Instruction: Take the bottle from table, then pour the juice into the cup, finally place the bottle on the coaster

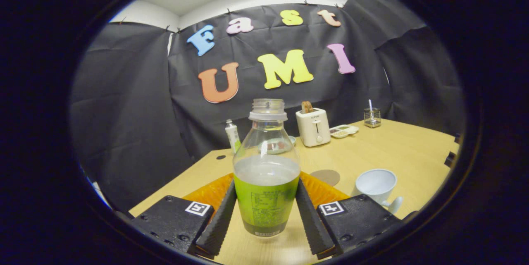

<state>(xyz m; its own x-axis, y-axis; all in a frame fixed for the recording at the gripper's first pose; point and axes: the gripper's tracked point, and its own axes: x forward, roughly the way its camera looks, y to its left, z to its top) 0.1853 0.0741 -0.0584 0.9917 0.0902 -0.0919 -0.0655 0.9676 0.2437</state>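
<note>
A clear bottle (266, 174) with a green label and no cap stands upright between my two black fingers (219, 219). Pale liquid fills it to about the shoulder. My gripper (266, 215) is shut on the bottle, both pads pressing its labelled sides. Its base seems slightly above the wooden table (388, 149), though I cannot tell for sure. A white cup (376, 184) stands just ahead and to the right of the fingers, its handle toward me. A round brown coaster (326, 177) lies flat between the bottle and the cup, a little further back.
An orange mat (206, 192) lies under and behind the bottle. Further back stand a white toaster (313, 126) with bread in it, a small white-and-green tube (232, 134), a plate (276, 146), a small tray (344, 130) and a glass holder (372, 117).
</note>
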